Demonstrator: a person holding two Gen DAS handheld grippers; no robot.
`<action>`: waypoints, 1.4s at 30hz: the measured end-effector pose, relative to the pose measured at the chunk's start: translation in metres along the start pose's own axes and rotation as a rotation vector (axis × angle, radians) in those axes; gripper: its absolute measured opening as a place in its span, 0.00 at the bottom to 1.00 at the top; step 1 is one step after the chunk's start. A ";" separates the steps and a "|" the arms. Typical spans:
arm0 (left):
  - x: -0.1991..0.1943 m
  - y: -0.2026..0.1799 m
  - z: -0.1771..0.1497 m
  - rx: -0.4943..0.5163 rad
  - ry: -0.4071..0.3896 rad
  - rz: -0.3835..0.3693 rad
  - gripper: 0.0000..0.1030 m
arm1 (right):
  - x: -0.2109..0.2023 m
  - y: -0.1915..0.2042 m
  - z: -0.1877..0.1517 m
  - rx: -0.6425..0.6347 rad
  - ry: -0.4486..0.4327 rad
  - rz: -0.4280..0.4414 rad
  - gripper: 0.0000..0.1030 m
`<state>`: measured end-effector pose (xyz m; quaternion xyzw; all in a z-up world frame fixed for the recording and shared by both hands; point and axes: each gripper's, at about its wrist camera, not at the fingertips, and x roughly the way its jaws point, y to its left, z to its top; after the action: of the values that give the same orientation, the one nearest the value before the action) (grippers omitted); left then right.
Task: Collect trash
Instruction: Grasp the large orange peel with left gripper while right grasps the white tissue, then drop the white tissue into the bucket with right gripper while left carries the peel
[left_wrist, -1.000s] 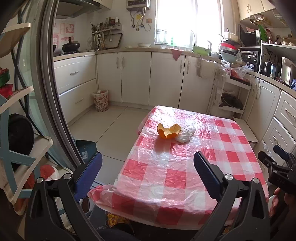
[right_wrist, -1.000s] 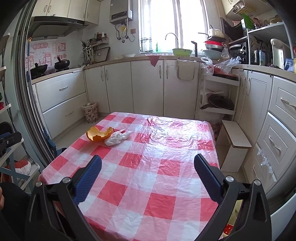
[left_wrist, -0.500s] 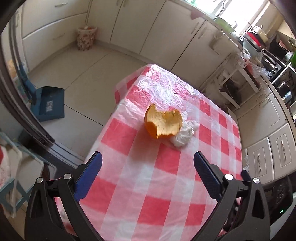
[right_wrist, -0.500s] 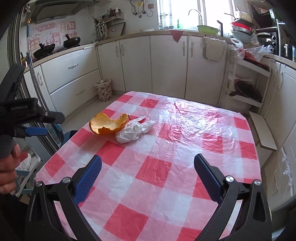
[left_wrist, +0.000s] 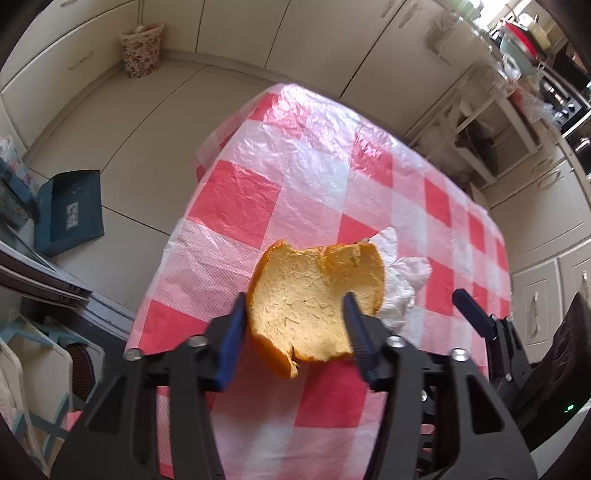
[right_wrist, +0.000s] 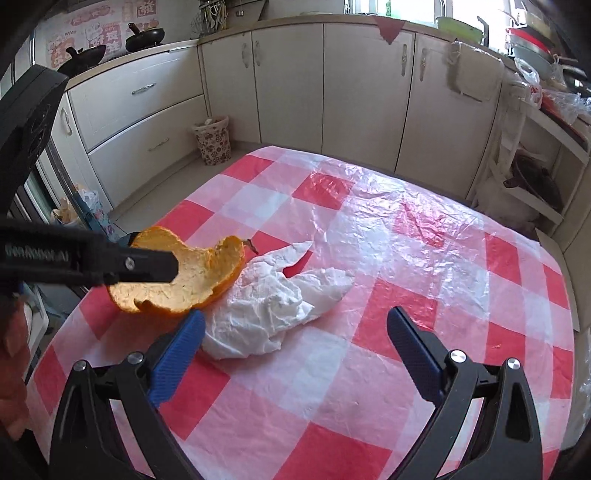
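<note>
The task looks to be at its beginning. Two pieces of trash are on the surface (right_wrist: 424, 236), which is covered with a red and white checked plastic cloth, and neither is lifted yet, as far as I can judge.

The left claw (left_wrist: 295, 328) has its two blue fingers on either side of the orange peel (left_wrist: 317, 299). The left finger touches the peel's edge and the right finger stands in front of its inner side, so the claw seems nearly together on the peel, but I cannot tell if it is already clamped.

The right claw (right_wrist: 295, 325) has its fingers wide apart and holds nothing. It hovers just before the crumpled white tissue (right_wrist: 280, 295), with its left finger near the tissue's edge.

In the right wrist view the peel lies at about 9 o'clock from the middle of the surface, near the left edge, and the tissue touches it on the 3 o'clock side. The peel is a shallow cup with the pale inside facing up. Its long axis runs from about 8 o'clock to 2 o'clock. The tissue is longer, with two pointed ends reaching toward 1 and 3 o'clock.

What is left: to grip both pieces and carry them to a bin. A small patterned bin (right_wrist: 213, 139) stands on the floor by the cabinets, well apart from the surface.
</note>
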<state>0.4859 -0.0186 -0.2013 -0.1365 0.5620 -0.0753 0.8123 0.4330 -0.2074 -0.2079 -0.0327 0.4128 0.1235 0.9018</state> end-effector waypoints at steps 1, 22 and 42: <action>0.005 0.000 0.000 -0.003 0.014 0.008 0.27 | 0.004 0.002 0.001 -0.008 0.008 0.004 0.89; -0.040 -0.012 -0.057 0.126 0.040 -0.135 0.06 | -0.114 -0.027 -0.055 0.092 0.009 0.157 0.18; -0.066 -0.028 -0.179 0.195 0.053 -0.119 0.07 | -0.214 -0.045 -0.167 0.196 -0.064 0.029 0.19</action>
<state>0.2961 -0.0520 -0.1928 -0.0880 0.5643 -0.1809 0.8007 0.1866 -0.3193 -0.1588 0.0657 0.3942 0.0966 0.9116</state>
